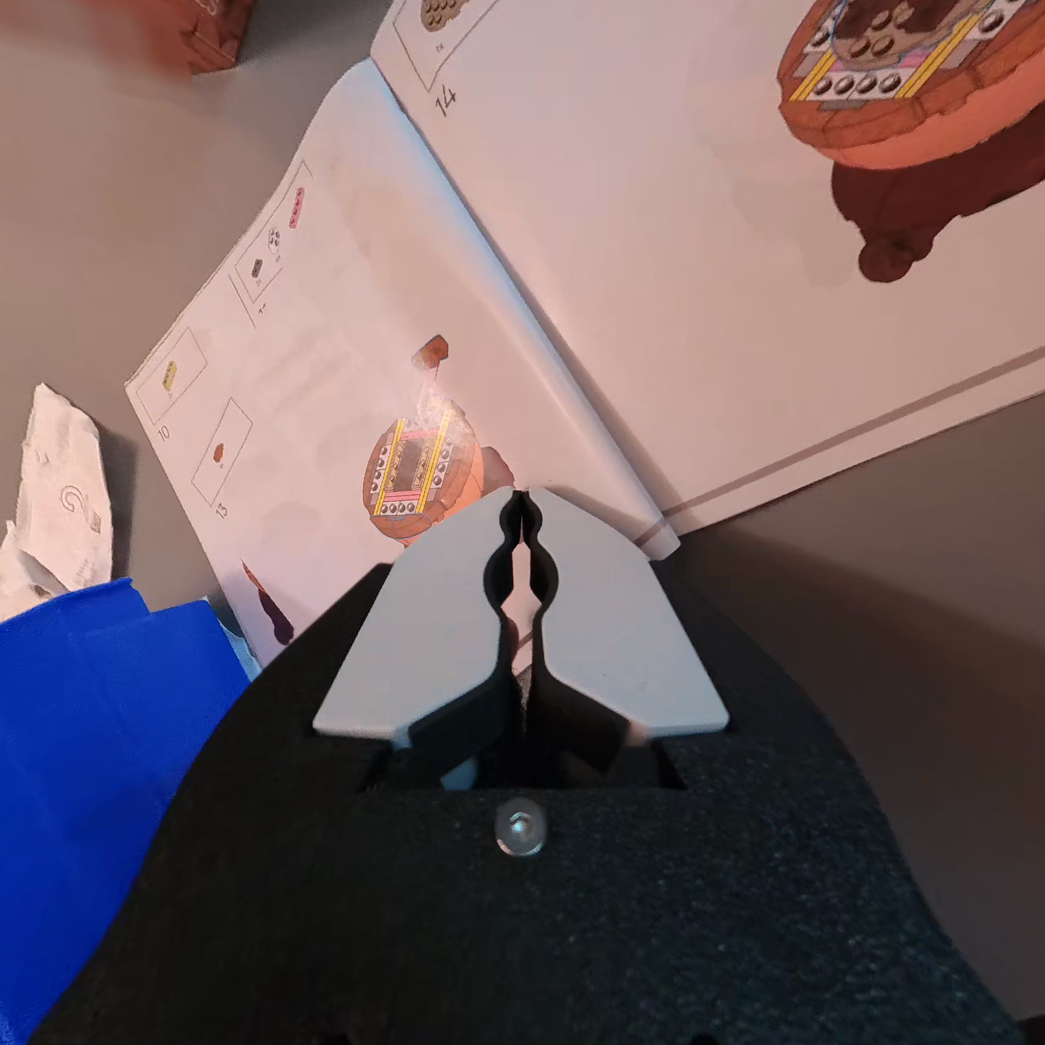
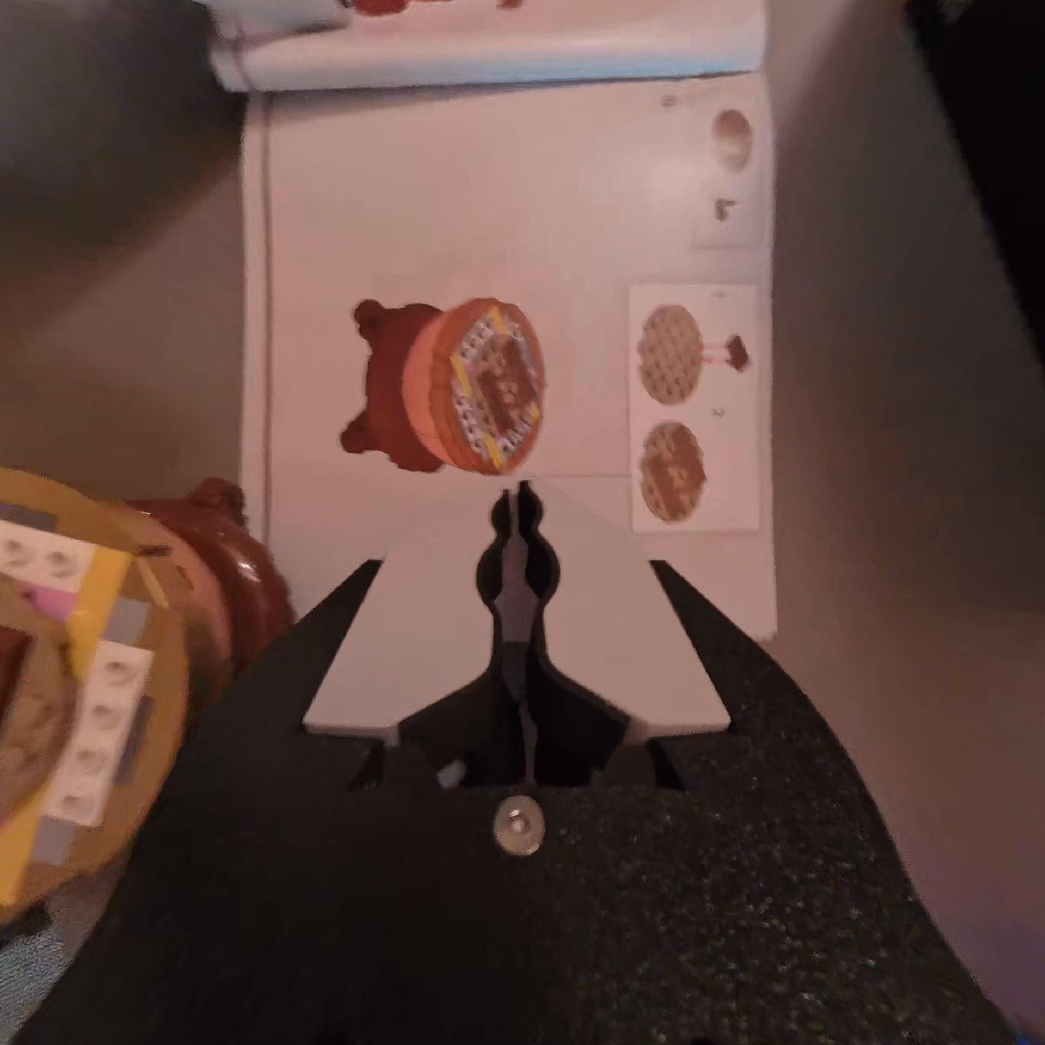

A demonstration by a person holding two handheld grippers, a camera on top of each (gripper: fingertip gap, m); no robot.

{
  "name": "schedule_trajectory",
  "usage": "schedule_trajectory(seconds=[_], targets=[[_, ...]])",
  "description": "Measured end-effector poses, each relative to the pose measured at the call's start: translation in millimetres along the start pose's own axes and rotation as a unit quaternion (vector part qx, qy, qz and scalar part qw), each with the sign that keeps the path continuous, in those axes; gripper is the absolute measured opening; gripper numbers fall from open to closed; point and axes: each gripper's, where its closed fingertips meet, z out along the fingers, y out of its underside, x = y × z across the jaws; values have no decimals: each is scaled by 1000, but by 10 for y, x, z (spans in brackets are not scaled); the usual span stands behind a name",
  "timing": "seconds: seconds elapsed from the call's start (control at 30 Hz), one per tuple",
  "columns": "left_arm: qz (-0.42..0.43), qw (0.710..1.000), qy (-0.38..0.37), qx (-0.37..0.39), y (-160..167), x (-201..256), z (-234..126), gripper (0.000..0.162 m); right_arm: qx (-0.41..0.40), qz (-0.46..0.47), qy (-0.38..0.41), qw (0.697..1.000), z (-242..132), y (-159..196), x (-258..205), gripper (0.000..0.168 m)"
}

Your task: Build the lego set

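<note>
Left gripper (image 1: 521,497): fingers pressed together with nothing between them, poised over the open instruction booklet (image 1: 622,271) that lies on the grey tabletop (image 1: 882,594), with a blue sheet (image 1: 96,735) and a torn white paper bag (image 1: 56,486) to its left. Right gripper (image 2: 519,491): fingers likewise closed on nothing, above a booklet page (image 2: 509,226). Partly built lego model (image 2: 85,650), round, tan-rimmed, on a dark brown base: on the tabletop left of that gripper, beside the booklet.
</note>
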Motion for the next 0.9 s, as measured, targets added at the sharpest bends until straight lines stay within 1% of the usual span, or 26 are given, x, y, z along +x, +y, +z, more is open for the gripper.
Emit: schedule_trajectory(seconds=[0.07,0.13,0.17,0.23,0.27,0.3,0.33,0.37,0.4,0.47,0.5,0.53,0.57,0.63,0.7,0.73,0.8,0.87,0.9], targets=[[-8,1000,13,8,-37,71,-18,0,-7,4,10,1000,-58,94,178,4],[-9,999,43,22,-116,175,-41,0,-11,-10,22,1000,-89,139,383,2],[-5,999,48,25,-149,200,-50,0,-16,-26,40,999,-98,151,520,2],[14,999,18,28,-189,143,-96,6,-40,-87,99,991,-126,183,861,0],[26,999,-2,37,-221,105,-147,6,-59,-117,138,982,-144,203,1061,0],[42,997,-10,59,-280,114,-211,7,-74,-135,167,974,-153,211,1214,0],[57,994,-5,90,-359,180,-271,8,-83,-141,173,971,-153,209,1273,0],[61,991,6,119,-422,264,-309,9,-92,-126,168,973,-170,203,1253,1],[59,990,13,129,-431,322,-307,10,-89,-100,162,978,-202,158,1167,2],[60,994,-2,93,-271,289,-187,10,-46,-70,122,989,-237,42,831,4],[59,996,-11,71,-162,235,-111,9,-35,-53,103,993,-239,65,678,5],[50,996,-14,68,-106,181,-67,3,-40,-26,85,995,-227,151,560,8],[38,996,-12,76,-91,129,-57,5,-48,5,66,997,-205,253,460,12],[31,997,-25,59,-5,-41,-10,5,-7,82,38,996,-181,265,326,3],[32,996,-45,64,7,-210,74,2,23,147,50,988,-163,245,310,2],[29,996,-47,68,-9,-264,107,1,32,161,63,984,-153,231,309,2],[27,996,-52,63,-21,-357,153,2,45,168,83,981,-124,187,280,2],[24,996,-69,47,10,-456,178,4,48,163,63,983,-118,161,174,4],[20,997,-74,31,50,-477,158,5,53,163,81,982,-170,178,214,4]])
